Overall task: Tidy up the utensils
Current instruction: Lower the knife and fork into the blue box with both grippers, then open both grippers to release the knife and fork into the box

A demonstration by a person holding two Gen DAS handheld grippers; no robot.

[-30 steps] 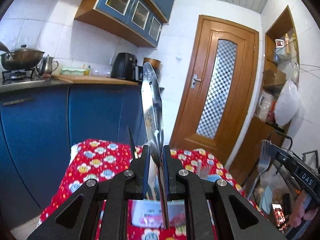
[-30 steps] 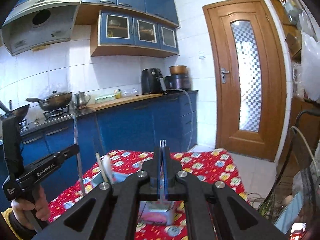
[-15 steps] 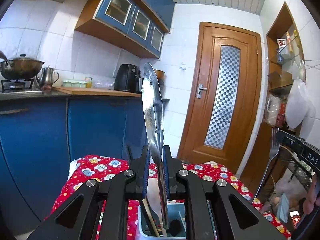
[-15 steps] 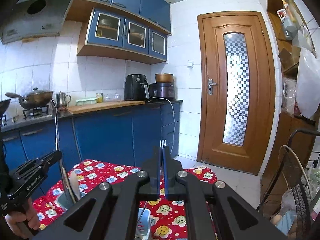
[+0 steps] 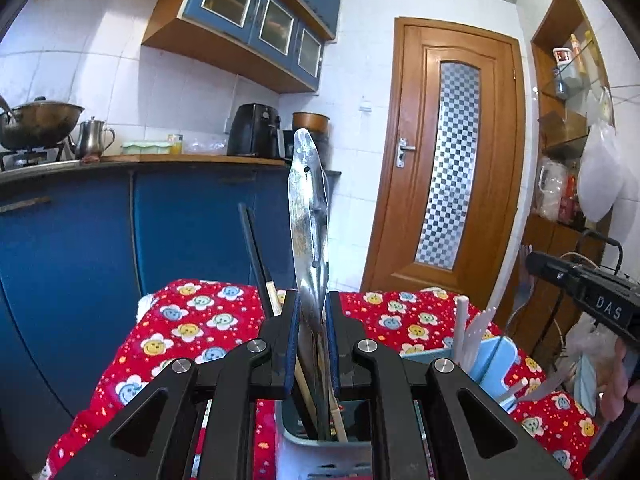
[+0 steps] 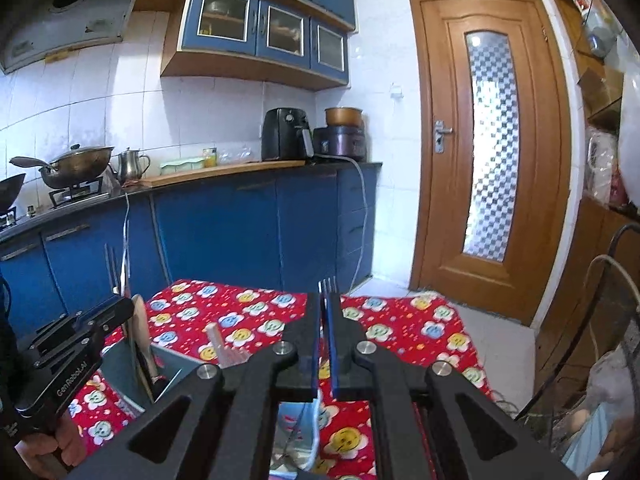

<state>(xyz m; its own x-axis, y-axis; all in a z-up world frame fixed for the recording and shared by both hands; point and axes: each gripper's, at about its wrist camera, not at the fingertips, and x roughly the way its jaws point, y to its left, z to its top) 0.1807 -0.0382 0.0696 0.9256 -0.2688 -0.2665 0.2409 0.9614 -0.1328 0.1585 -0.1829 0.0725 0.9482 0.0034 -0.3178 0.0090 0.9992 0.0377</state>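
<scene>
My left gripper [image 5: 312, 312] is shut on a steel spatula [image 5: 308, 216], held upright with its lower end inside a grey utensil holder [image 5: 320, 452] that also holds chopsticks [image 5: 256, 256] and wooden utensils. My right gripper [image 6: 327, 312] is shut on a metal fork [image 6: 328, 284], tines up, above a light blue holder [image 6: 296, 420]. The blue holder [image 5: 492, 364] with white plastic utensils shows to the right in the left wrist view. The right gripper's body [image 5: 584, 284] also shows there, and the left gripper's body [image 6: 76, 340] in the right wrist view.
Both holders stand on a table with a red flowered cloth [image 6: 248, 320]. Blue kitchen cabinets [image 6: 224, 236] with a wok, kettle and air fryer lie behind. A wooden door [image 6: 488, 152] is to the right. Shelves and bags stand at the far right.
Both grippers have come down toward the holders. The spatula's lower end now sits deeper in the grey holder. The fork hangs lower, over the blue holder.
</scene>
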